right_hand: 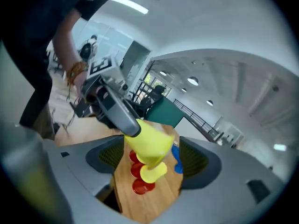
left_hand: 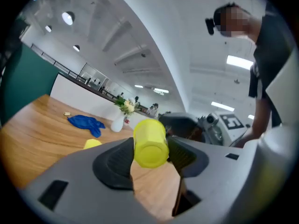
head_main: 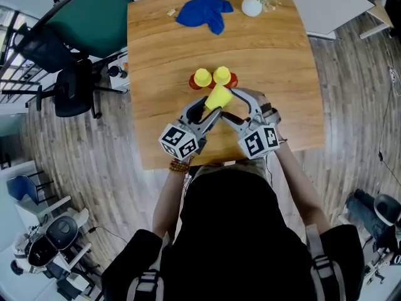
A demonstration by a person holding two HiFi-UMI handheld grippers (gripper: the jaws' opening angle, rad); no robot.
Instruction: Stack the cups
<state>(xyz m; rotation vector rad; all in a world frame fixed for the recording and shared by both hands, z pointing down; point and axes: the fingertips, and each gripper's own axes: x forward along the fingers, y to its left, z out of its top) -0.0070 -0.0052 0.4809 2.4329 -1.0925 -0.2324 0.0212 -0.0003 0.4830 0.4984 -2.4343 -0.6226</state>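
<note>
**Yellow cup gripped by the left gripper, right gripper loose around it**

Wood fills the head view as a table [head_main: 156, 49], and only this view gives the whole layout. A blue cloth [head_main: 203, 12] and a white vase [head_main: 251, 6] sit at the far edge. Near the middle, two standing yellow cups [head_main: 202, 77] are side by side, with red cups [head_main: 233, 80] showing just beside them. Just nearer, the held yellow cup [head_main: 218, 96] lies tilted in the air where the left gripper [head_main: 208, 108] and right gripper [head_main: 235, 105] converge. The jaw gaps cannot be read from up here.

The left gripper view looks along its own jaws. The held cup's base faces the camera and both pads touch its sides, so these jaws are clamped on it at a fairly wide setting. The right gripper's marker cube [left_hand: 232, 121] shows beyond, with the person's arm at the right edge.

The right gripper view shows the far side. A finger of the left gripper lies on the cup's narrow end. The wide end hangs between the right pads, which stand wide apart with a clear gap at one side and are not pressing. Below it on the table are one yellow cup and a row of red ones
</note>
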